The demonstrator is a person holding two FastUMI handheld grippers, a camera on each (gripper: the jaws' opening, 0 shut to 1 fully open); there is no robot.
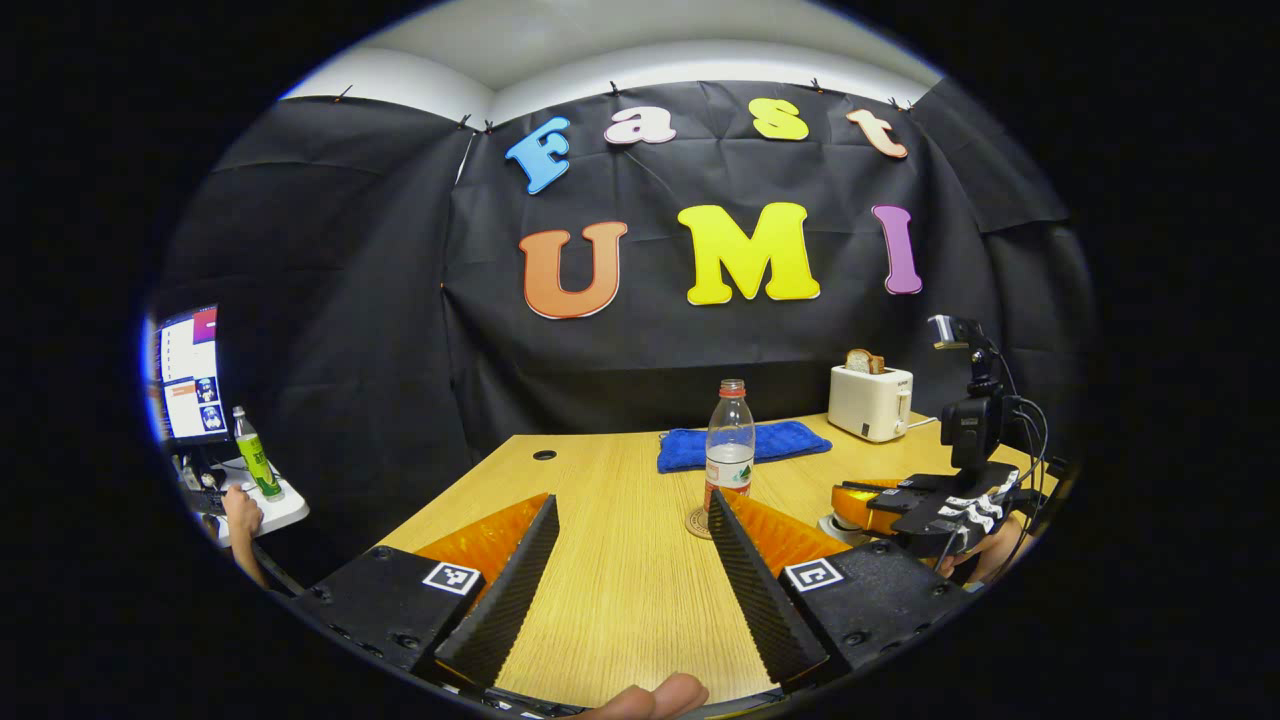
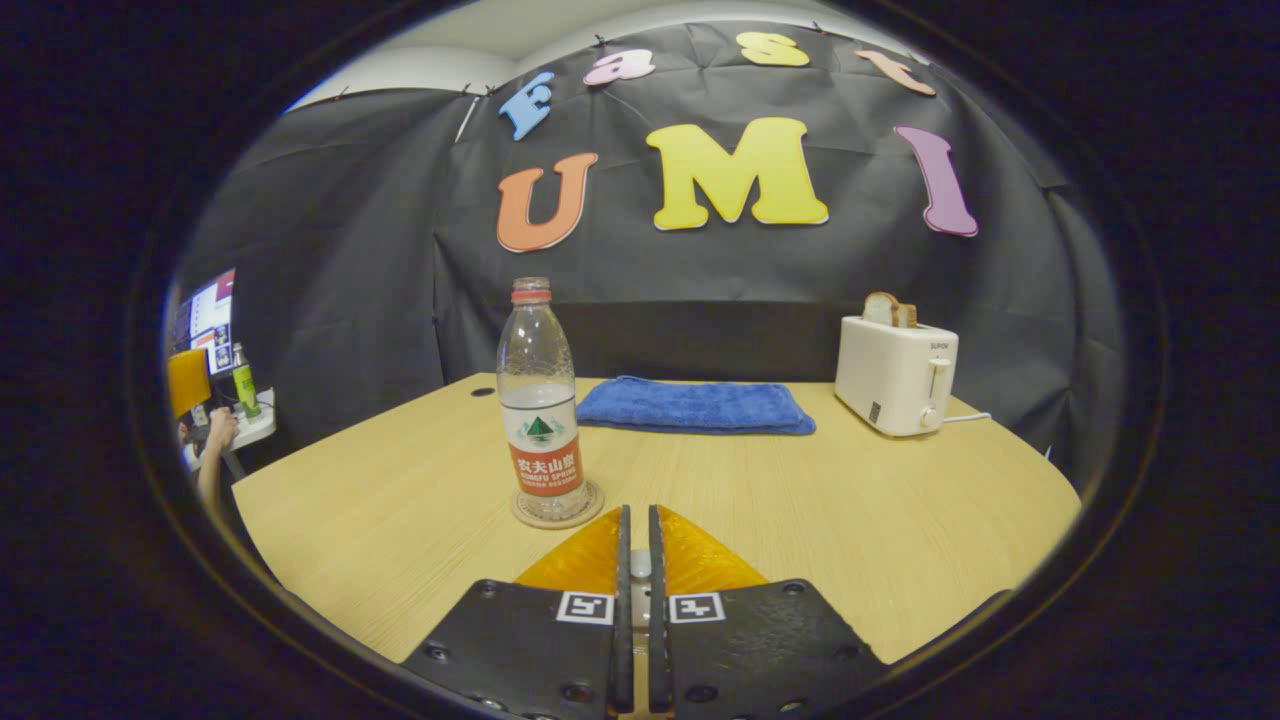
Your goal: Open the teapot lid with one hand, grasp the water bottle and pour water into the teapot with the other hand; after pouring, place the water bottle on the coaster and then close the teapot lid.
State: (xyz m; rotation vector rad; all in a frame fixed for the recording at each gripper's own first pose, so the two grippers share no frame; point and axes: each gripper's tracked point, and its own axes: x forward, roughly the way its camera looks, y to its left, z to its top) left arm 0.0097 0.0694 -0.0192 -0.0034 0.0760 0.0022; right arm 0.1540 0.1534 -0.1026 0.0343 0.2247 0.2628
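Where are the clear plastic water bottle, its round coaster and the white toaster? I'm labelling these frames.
Clear plastic water bottle point(image 2: 541, 400), right gripper view: mid-body, above the label.
Round coaster point(image 2: 590, 512), right gripper view: its right rim, beside the bottle's base.
White toaster point(image 2: 893, 375), right gripper view: front face.

From my station I can make out a printed label on the bottle point(image 2: 541, 420), red band with white characters and a small green emblem, which I leave unread. The toaster point(image 2: 895, 375) bears 1 small brand word, too fine to tell. 2 square black-and-white code tags point(image 2: 585, 606) sit on the right gripper point(image 2: 636, 515), without letters.
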